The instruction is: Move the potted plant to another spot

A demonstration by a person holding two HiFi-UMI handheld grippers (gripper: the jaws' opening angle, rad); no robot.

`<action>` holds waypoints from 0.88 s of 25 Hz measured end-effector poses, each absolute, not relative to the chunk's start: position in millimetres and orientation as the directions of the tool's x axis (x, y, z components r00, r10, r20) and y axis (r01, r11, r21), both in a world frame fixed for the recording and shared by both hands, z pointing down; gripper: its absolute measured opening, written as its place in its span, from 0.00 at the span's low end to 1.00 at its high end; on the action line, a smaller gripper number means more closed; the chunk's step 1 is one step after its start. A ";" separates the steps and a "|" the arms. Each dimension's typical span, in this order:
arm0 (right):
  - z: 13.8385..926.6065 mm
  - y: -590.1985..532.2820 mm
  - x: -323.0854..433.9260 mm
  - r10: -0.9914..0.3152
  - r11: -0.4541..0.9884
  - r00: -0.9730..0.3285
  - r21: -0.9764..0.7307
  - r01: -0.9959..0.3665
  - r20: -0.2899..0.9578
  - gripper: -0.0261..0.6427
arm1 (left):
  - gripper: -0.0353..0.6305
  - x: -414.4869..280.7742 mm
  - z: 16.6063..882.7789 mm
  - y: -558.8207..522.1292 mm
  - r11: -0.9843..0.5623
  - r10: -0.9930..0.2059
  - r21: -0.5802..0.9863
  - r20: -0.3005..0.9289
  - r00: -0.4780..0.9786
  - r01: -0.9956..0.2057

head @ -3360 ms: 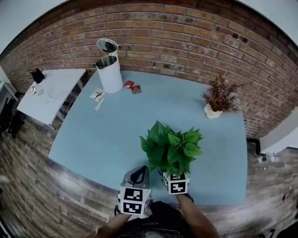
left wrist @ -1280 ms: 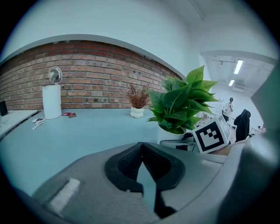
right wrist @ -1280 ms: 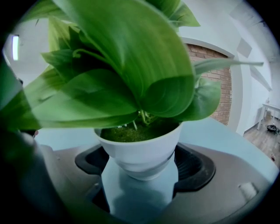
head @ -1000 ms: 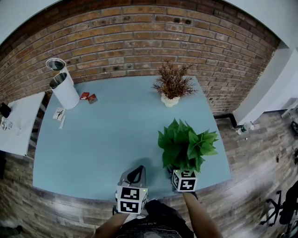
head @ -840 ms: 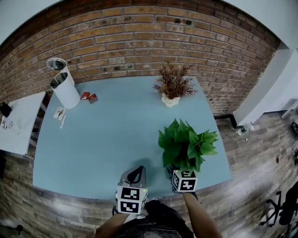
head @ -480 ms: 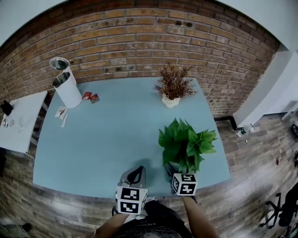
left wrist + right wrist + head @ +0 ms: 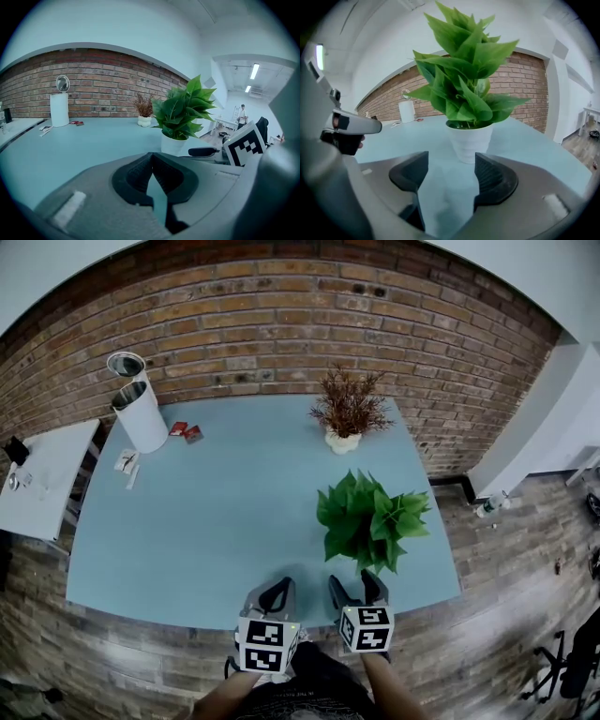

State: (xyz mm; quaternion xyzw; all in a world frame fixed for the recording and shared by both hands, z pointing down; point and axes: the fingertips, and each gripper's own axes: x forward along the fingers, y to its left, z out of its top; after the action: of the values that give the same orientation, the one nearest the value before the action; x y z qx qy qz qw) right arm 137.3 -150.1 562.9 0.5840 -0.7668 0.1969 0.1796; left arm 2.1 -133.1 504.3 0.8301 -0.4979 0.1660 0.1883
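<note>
Potted plant (image 7: pixel 372 521) stands upright on the counter (image 7: pixel 216 512), on our side of the dried brown plant (image 7: pixel 349 409) and well apart from it. Right tongs (image 7: pixel 354 586) sit farther still from the dried plant, not touching the white pot; jaws apart, closing on nothing. Left tongs (image 7: pixel 277 592) closed, empty. We judge the placing done. To finish well: draw straight back and low, under the overhanging leaves, with no sideways sweep into the pot.

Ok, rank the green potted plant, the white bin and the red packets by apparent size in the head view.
1. green potted plant, though it is nearest the camera
2. white bin
3. red packets
</note>
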 end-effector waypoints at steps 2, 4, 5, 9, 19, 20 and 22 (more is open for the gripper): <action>555.8 -142.0 127.0 -0.822 0.272 -0.279 -0.088 -0.958 0.497 0.47 | 0.06 4.0 502.9 -129.1 -0.433 -0.767 0.149 0.458 0.451 -0.889; 547.5 -135.0 117.0 -0.821 0.299 -0.302 -0.085 -0.950 0.484 0.43 | 0.06 5.7 501.8 -125.0 -0.433 -0.768 0.151 0.453 0.452 -0.888; 543.7 -131.5 112.4 -0.820 0.312 -0.313 -0.085 -0.946 0.478 0.41 | 0.06 6.4 501.8 -122.7 -0.433 -0.769 0.152 0.452 0.452 -0.889; 527.8 -118.6 97.3 -0.817 0.353 -0.356 -0.095 -0.931 0.454 0.32 | 0.06 8.6 504.7 -112.8 -0.426 -0.773 0.154 0.451 0.447 -0.892; 484.5 -92.4 62.3 -0.797 0.457 -0.455 -0.096 -0.884 0.398 0.13 | 0.06 1.9 490.4 -93.7 -0.407 -0.800 0.143 0.421 0.427 -0.902; 481.0 -90.2 60.0 -0.795 0.463 -0.462 -0.099 -0.881 0.394 0.11 | 0.06 1.2 488.9 -91.9 -0.404 -0.803 0.143 0.417 0.425 -0.903; 473.7 -85.9 56.1 -0.791 0.473 -0.477 -0.112 -0.874 0.382 0.07 | 0.06 -0.1 485.9 -87.8 -0.400 -0.808 0.142 0.411 0.422 -0.905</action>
State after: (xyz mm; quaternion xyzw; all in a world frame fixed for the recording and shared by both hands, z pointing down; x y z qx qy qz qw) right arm 56.1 -85.9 473.7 0.4917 -0.8467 0.1474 0.1401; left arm -0.1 -87.8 485.9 0.8250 -0.5193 0.1396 0.1739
